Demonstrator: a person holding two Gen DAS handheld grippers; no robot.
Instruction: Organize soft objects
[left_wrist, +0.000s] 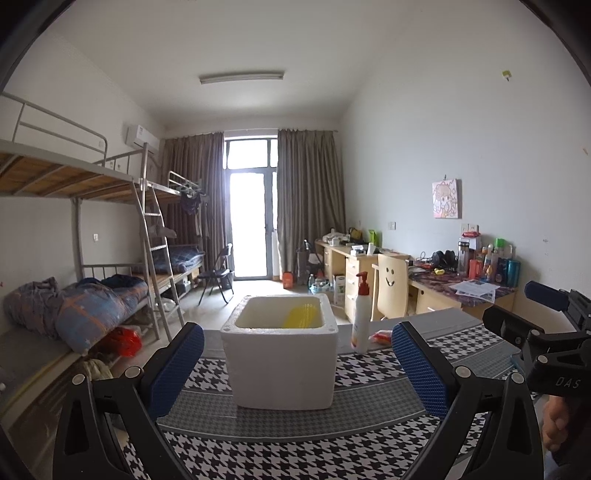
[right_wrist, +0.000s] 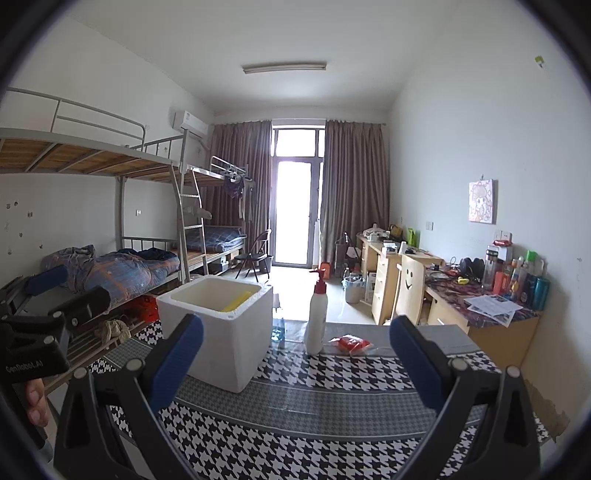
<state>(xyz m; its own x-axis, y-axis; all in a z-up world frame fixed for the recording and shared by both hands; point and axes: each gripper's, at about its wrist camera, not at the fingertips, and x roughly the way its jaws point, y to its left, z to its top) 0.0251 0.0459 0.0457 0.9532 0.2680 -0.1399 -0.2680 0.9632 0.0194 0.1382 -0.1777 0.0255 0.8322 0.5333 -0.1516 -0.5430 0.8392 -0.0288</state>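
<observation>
Foam box (left_wrist: 280, 365) mid-table, bottle (left_wrist: 361, 314) just right, tablecloth (left_wrist: 295, 435) otherwise bare.

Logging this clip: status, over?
Both tongs, left and right, open, empty. Red packet on table beside pump bottle. Foam box holds something yellow. Path clear.

- A shared dormitory bedroom, long and narrow, ending in a glass balcony door (left_wrist: 252, 225).
- Left of the door, metal bunk beds (left_wrist: 79, 206) line the wall, with a ladder and a rumpled blue quilt (left_wrist: 94, 299) on a lower bunk.
- Right of the door, wooden desks (left_wrist: 369, 266) run along the wall, cluttered with bottles, headphones and papers.
- Grey-brown curtains (left_wrist: 308, 192) flank the door; an air conditioner (left_wrist: 142, 137) hangs high to its left.
</observation>
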